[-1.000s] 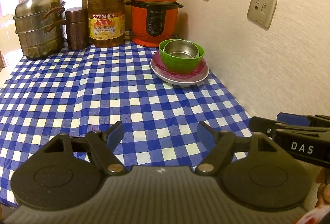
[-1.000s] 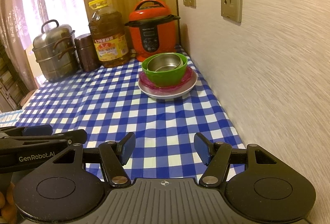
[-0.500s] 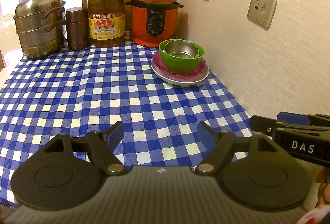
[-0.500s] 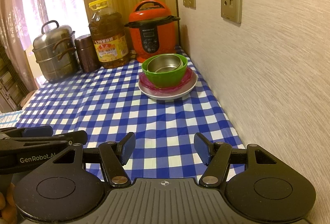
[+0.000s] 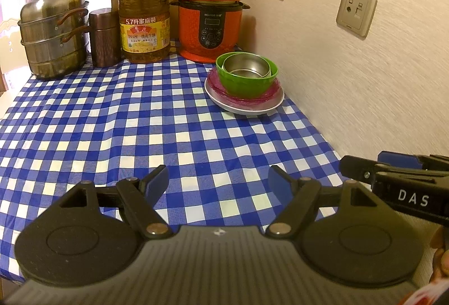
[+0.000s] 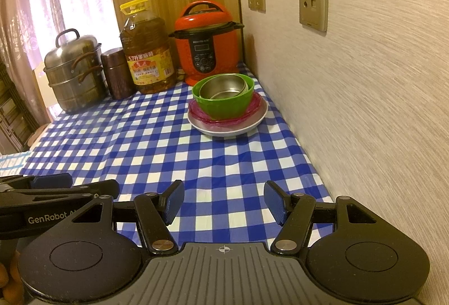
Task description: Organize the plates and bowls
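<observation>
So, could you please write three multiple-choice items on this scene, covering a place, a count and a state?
1. Where does the metal bowl sit?
A. inside the green bowl
B. on the steamer
C. beside the oil bottle

2. How many plates lie under the green bowl?
A. one
B. two
C. four

3. What is between the fingers of the right gripper?
A. a plate
B. a bowl
C. nothing

Key: 1 A, it nests within the green rim. 2 B, a pink plate lies on a white plate. 3 C, only tablecloth shows between the open fingers.
</observation>
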`<move>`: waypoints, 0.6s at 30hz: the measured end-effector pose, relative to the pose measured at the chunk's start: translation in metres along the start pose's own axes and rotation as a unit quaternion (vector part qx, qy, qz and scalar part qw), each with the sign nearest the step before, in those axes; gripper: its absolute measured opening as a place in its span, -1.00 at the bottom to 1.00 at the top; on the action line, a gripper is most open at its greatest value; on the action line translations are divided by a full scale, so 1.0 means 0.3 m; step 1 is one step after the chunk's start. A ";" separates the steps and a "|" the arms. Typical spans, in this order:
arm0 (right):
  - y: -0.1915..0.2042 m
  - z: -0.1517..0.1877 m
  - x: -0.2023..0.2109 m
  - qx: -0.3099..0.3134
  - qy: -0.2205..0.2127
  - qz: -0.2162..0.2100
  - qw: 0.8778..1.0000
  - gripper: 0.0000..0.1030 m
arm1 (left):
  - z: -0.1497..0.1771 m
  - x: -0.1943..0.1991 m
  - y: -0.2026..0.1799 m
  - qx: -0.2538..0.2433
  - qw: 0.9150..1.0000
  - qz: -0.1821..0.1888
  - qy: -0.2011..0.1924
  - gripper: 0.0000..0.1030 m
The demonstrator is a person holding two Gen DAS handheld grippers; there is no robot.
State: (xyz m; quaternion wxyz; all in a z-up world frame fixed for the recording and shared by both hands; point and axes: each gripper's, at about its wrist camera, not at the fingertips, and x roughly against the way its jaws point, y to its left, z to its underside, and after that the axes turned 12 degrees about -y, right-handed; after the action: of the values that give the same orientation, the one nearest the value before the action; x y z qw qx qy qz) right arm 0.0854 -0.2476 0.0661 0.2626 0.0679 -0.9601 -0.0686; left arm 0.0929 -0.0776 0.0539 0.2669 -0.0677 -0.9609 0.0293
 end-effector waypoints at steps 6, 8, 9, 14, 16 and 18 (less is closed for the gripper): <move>-0.003 -0.003 0.000 0.000 0.000 0.000 1.000 0.22 | 0.000 -0.001 0.000 0.001 1.000 0.000 0.000 0.47; -0.005 -0.004 -0.001 0.000 0.000 0.001 1.000 0.22 | 0.000 -0.001 0.000 0.001 1.000 0.000 0.000 0.47; -0.004 -0.005 0.000 0.000 0.000 0.001 1.000 0.22 | 0.000 -0.001 0.000 0.001 1.000 0.000 0.000 0.47; -0.006 -0.007 0.000 -0.001 0.000 0.001 1.000 0.22 | 0.000 -0.001 0.001 0.000 1.000 0.000 0.000 0.47; -0.007 -0.008 -0.001 -0.001 0.000 0.001 1.000 0.22 | -0.001 -0.002 0.002 0.001 1.000 0.000 0.000 0.47; -0.009 -0.011 -0.002 -0.001 0.001 0.001 1.000 0.22 | -0.001 -0.002 0.003 0.003 1.000 0.000 0.001 0.47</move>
State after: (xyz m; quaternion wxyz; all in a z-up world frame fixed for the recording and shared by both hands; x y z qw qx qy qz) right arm 0.0879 -0.2505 0.0681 0.2634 0.0666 -0.9599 -0.0694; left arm 0.0936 -0.0769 0.0539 0.2678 -0.0675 -0.9606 0.0318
